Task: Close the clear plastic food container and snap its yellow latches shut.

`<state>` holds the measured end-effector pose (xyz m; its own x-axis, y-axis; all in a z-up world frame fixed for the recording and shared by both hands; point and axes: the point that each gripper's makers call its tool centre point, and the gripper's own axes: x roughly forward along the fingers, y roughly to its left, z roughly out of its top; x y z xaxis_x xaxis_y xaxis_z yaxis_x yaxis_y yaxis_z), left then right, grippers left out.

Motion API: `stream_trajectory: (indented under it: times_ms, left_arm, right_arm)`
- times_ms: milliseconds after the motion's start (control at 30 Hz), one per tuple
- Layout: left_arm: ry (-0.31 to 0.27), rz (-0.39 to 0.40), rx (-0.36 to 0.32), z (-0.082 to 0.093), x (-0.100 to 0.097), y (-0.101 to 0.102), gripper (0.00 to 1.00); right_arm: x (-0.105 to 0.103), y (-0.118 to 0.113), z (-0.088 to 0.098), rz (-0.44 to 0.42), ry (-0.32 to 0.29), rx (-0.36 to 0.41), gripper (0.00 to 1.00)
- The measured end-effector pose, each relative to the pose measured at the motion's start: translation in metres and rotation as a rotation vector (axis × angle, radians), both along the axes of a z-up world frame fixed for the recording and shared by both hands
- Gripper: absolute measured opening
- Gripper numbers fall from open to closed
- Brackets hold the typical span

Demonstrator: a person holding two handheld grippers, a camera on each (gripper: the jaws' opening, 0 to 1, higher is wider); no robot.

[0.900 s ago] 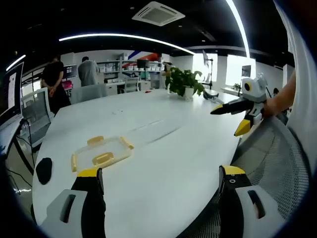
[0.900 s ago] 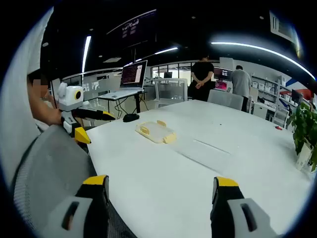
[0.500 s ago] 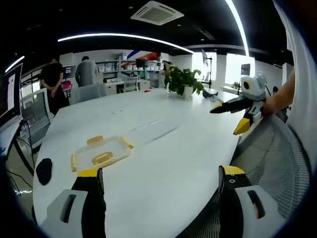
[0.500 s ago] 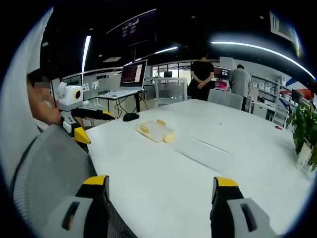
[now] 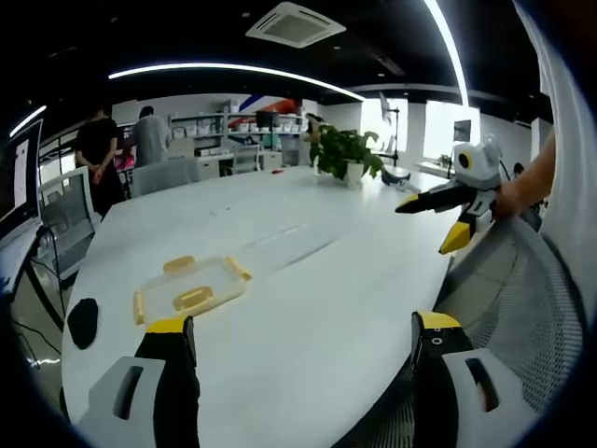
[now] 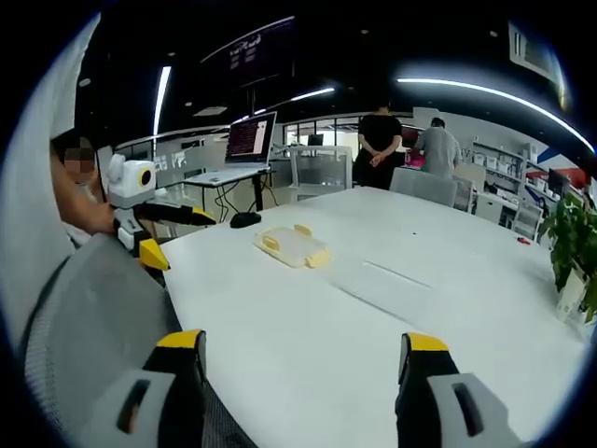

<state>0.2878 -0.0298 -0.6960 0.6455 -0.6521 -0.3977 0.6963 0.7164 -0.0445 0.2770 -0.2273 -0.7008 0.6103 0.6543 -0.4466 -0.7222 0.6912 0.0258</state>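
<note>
— Yellow latches: snapped yet?
— I can't tell from here. The container lies flat on the white table, apparently lidded, untouched; judging by that, the whole job remains.
— Anything inside?
— Can't tell either.
— Grippers?
— Left gripper spread, empty, well short; right gripper likewise.

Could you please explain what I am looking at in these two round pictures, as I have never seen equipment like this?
A person holds a two-jaw gripper in each hand, and each carries a fisheye camera looking along its jaws. In the left gripper view, the left gripper is open and holds nothing; the right gripper shows at the right. The right gripper view shows the same from the other hand. On the white table lies a clear food container with yellow latches, a potted plant and a dark mouse. Nothing is held.
</note>
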Motion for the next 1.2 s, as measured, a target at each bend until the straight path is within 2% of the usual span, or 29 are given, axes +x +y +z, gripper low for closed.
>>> stream_trajectory:
  times_ms: [700,1200]
  left_arm:
    - [0.006,-0.001,-0.001,-0.0009,-0.0002,-0.0003,0.94]
    - [-0.014,-0.021,0.000,0.0036,-0.0006,-0.0045,0.94]
  right_arm:
    - [0.0003,0.0008,0.0027,0.001,-0.009,0.009,0.85]
    - [-0.0013,0.0031,0.0023,0.013,-0.007,0.005,0.84]
